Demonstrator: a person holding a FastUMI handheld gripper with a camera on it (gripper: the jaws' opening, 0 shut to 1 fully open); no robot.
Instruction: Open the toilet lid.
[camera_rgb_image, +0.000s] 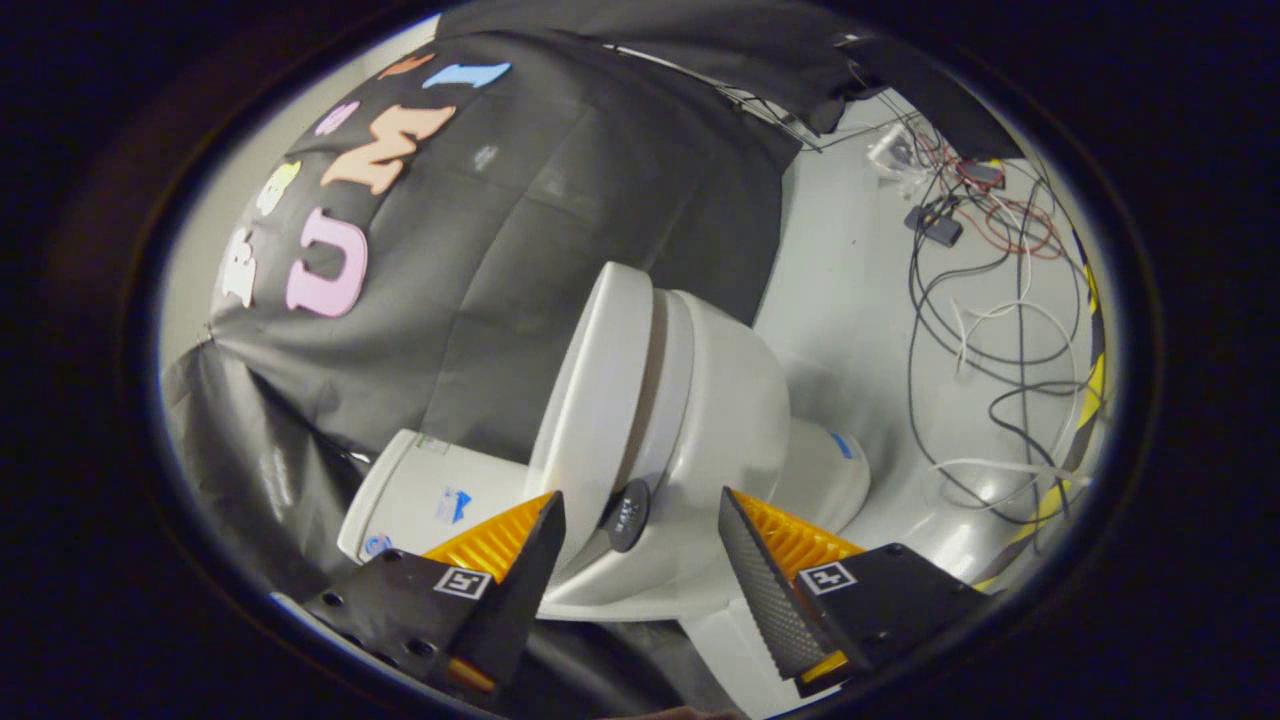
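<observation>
The view is rolled sideways, so the white toilet lies on its side ahead of my fingers. Its lid (590, 400) stands a little off the seat ring (672, 370), with a narrow wedge-shaped gap between them. The bowl (735, 400) bulges beyond the seat, and the tank (420, 490) sits behind the lid near one finger. My gripper (640, 500) is open. The lid's hinge end and a dark oval hinge piece (628, 515) lie just ahead, between the fingertips (548, 530). Neither finger presses on the lid.
The booth's black cloth wall (520, 230) hangs behind the toilet. On the grey floor (850, 300) past the bowl lie several loose cables (980, 330) and a small black box (935, 225). Yellow-and-black tape (1090, 380) marks the floor's far edge.
</observation>
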